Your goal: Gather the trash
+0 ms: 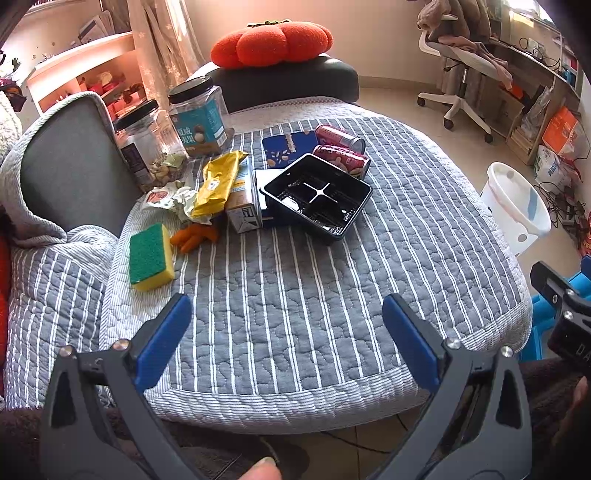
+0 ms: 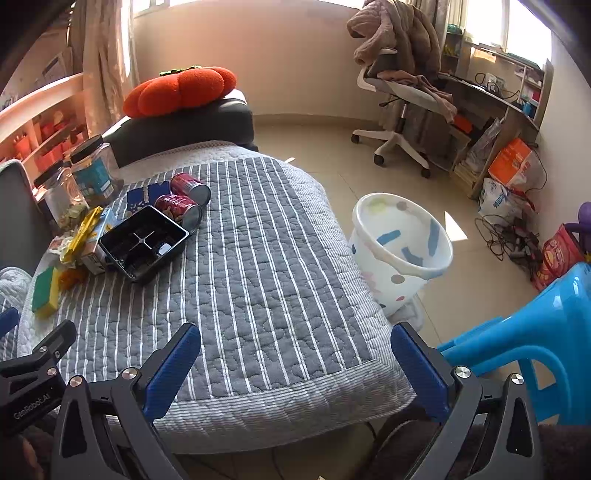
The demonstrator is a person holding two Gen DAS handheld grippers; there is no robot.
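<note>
On striped quilt [image 1: 295,295], scattered trash [image 1: 236,184]

A lived-in room of a home, used for sitting and for desk work.

A sofa seat under a grey striped quilted cover [image 2: 258,251] fills the middle, with a dark cushion block and a red pumpkin-shaped pillow [image 1: 271,44] behind it. Curtains [image 1: 166,48] hang beside a sunny window, and a white shelf [image 1: 77,70] holds small household items. On the tiled floor [image 2: 317,136] stands a white office chair [image 2: 399,107] with a brown blanket [image 2: 395,33] thrown over it, next to a cluttered desk [image 2: 491,92]. Bags, boxes and tangled cables lie along the wall, near a blue plastic stool [image 2: 535,339].
</note>
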